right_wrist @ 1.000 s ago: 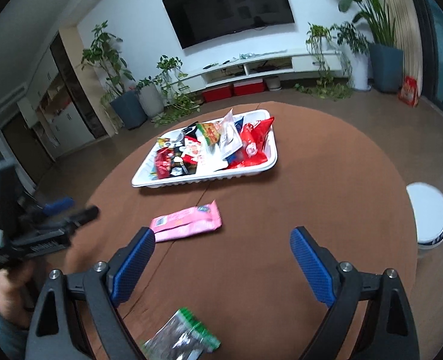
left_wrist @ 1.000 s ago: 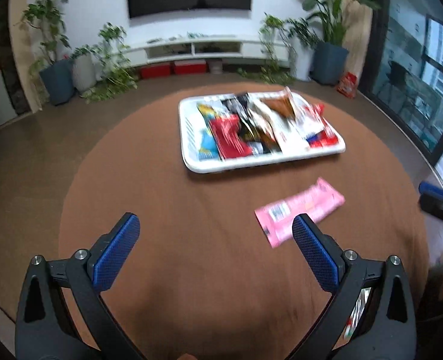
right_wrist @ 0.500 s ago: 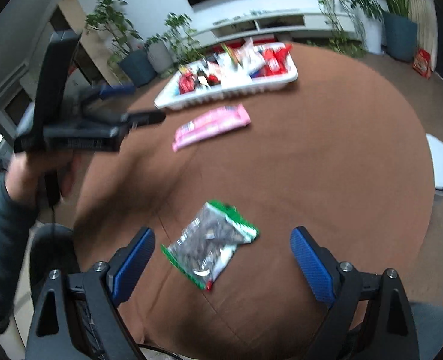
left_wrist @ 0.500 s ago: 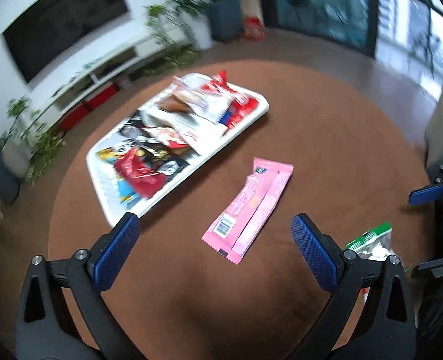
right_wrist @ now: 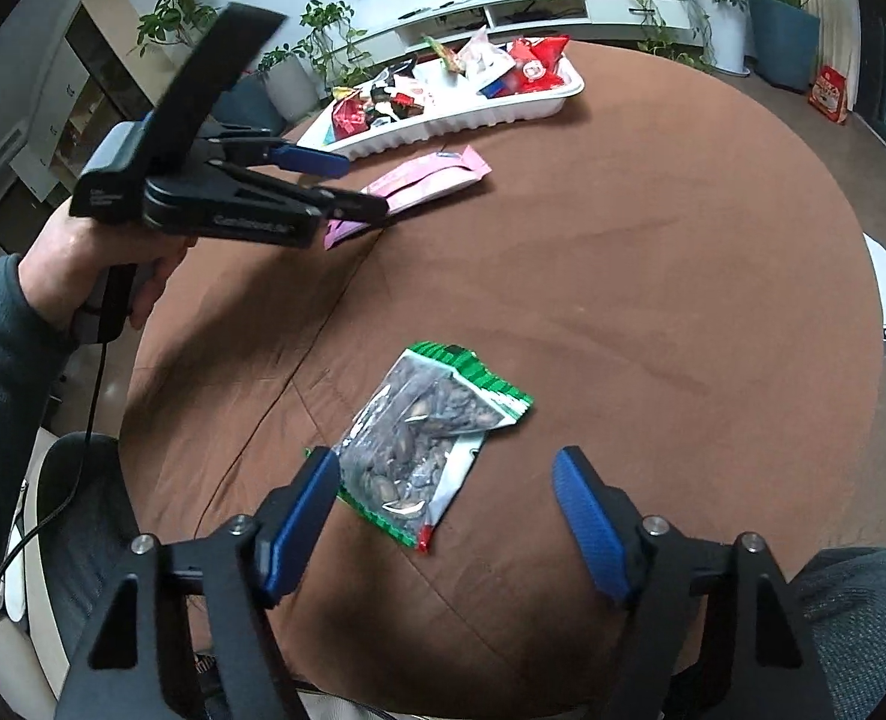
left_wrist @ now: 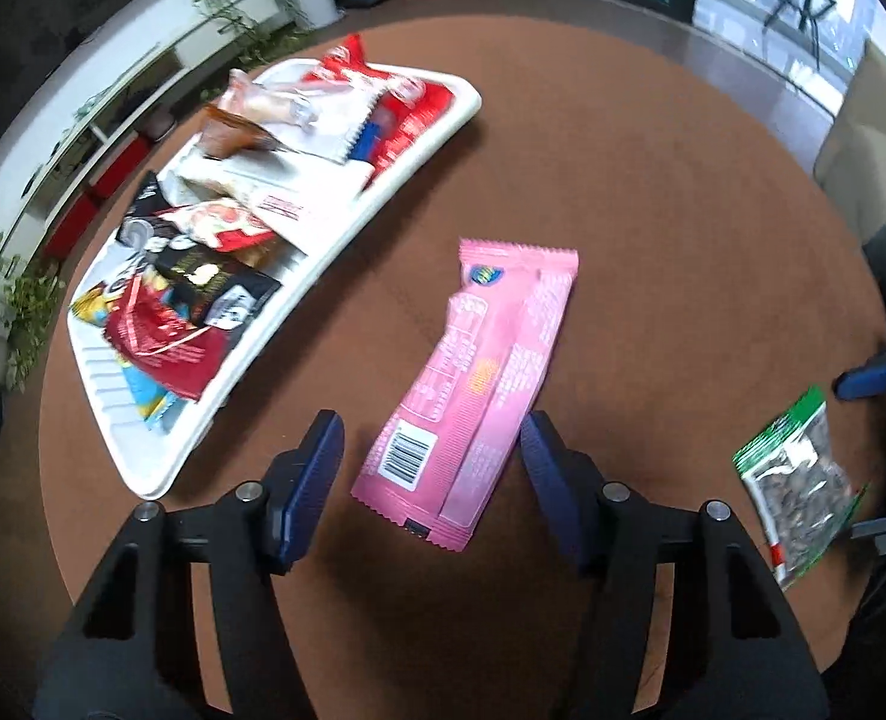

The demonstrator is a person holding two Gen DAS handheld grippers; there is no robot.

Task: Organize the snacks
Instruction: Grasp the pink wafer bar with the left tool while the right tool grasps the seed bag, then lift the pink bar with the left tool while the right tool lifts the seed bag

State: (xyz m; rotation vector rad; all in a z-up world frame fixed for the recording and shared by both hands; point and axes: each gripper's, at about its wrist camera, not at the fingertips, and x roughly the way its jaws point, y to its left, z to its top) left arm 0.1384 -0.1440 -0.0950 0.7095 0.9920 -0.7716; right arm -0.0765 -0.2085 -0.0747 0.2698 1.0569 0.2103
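Both my grippers dropped closer to table, jaws just been closing.
Left wrist: left gripper [left_wrist: 428, 471] straddles pink wrapper [left_wrist: 473, 384], blue pads [left_wrist: 548, 468] not yet pressing; white snack tray [left_wrist: 335, 240] beside.
Right wrist: right gripper [right_wrist: 443, 507] apart around green seed packet [right_wrist: 425, 444], unclamped.

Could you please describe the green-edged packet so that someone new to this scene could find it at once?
Start at the round brown table, with the white tray of snacks at its far side. The seed packet lies alone at the near edge, partly between the right tool's fingers. Unlike the long pink packet, it is see-through, with dark seeds inside.
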